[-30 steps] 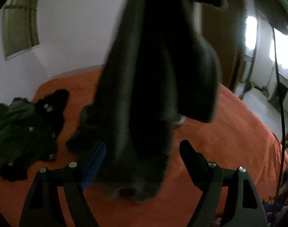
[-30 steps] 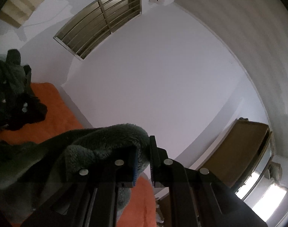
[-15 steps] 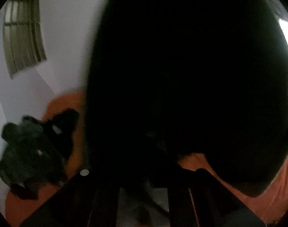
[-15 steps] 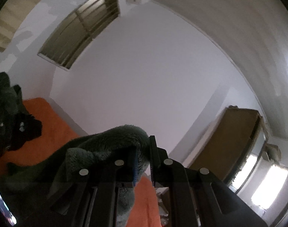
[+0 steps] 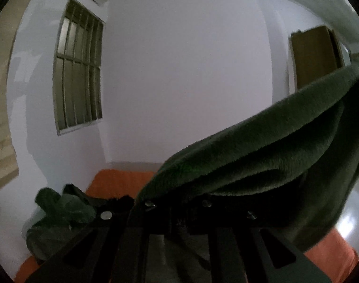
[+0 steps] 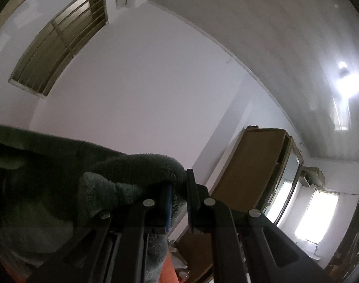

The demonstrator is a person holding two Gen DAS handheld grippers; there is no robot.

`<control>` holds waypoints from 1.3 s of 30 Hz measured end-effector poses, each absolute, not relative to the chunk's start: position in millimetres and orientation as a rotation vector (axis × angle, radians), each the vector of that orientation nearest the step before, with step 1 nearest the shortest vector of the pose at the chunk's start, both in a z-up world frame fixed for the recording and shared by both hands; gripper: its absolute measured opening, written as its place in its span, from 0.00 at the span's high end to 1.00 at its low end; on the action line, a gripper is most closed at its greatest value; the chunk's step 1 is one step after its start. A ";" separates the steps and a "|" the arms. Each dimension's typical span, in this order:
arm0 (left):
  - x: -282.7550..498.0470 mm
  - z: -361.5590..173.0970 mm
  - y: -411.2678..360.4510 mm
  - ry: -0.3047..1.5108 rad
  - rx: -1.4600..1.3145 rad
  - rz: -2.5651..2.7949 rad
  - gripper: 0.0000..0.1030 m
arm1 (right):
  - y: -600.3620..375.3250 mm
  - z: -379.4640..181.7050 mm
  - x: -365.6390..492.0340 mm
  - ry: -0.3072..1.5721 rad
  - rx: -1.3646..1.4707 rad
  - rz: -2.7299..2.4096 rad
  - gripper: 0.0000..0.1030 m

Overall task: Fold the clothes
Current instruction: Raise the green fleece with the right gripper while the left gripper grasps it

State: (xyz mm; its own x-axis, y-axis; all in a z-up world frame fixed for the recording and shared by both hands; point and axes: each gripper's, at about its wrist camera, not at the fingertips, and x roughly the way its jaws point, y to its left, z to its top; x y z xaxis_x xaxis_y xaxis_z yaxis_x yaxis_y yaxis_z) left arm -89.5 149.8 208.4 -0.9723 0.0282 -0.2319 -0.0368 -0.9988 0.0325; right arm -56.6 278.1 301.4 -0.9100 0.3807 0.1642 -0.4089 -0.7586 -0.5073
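Note:
A dark green fleece garment (image 5: 262, 151) hangs in the air between both grippers, above the orange bed (image 5: 122, 179). My left gripper (image 5: 177, 202) is shut on one edge of it; the fabric drapes over its fingertips and stretches up to the right. My right gripper (image 6: 179, 188) is shut on another edge of the same garment (image 6: 132, 167), which trails off to the left. Both grippers point up toward the wall and ceiling.
A heap of dark clothes (image 5: 61, 214) lies at the bed's far left by the white wall. A barred window (image 5: 78, 75) is on the left wall. A brown wardrobe (image 6: 255, 162) stands at the right, with bright windows (image 6: 318, 212) beyond it.
My left gripper closed on the hanging garment and lifted, tilting up from the bed to the wall. My right gripper kept its hold and tilted further toward the ceiling.

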 end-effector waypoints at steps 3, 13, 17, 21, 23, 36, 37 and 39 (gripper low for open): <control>-90.8 243.2 147.3 0.052 -0.304 3.089 0.92 | 281.1 316.2 -42.3 -0.768 0.109 2.591 0.91; -89.2 349.1 151.0 0.109 -0.082 3.114 0.92 | 297.4 410.6 -7.2 -0.699 0.256 2.571 0.91; -101.9 375.1 158.3 0.124 -0.076 3.136 0.92 | 295.7 440.8 -6.7 -0.723 0.305 2.532 0.91; -130.2 369.2 171.3 0.114 -0.153 3.146 0.92 | 297.8 444.7 -32.1 -0.757 0.272 2.511 0.91; -147.9 351.5 182.1 0.135 -0.221 3.147 0.92 | 304.5 436.4 -51.1 -0.753 0.233 2.519 0.91; -303.1 115.3 213.6 0.357 -0.883 3.042 0.92 | 355.4 231.9 -226.3 -0.870 -0.298 2.561 0.91; -314.3 91.5 215.8 0.380 -0.941 3.026 0.92 | 357.1 210.9 -240.1 -0.885 -0.348 2.562 0.91; -336.3 38.2 225.2 0.478 -1.050 2.995 0.92 | 361.8 166.3 -270.9 -0.903 -0.465 2.565 0.91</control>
State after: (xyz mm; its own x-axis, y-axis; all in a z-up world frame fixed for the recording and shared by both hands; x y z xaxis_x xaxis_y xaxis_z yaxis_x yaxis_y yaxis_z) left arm -336.3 225.2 38.2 -0.7838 -0.1604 -0.6000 -0.0343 -0.9535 0.2996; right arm -270.9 361.8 166.3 -0.8727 0.4539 -0.1798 -0.2412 -0.7211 -0.6495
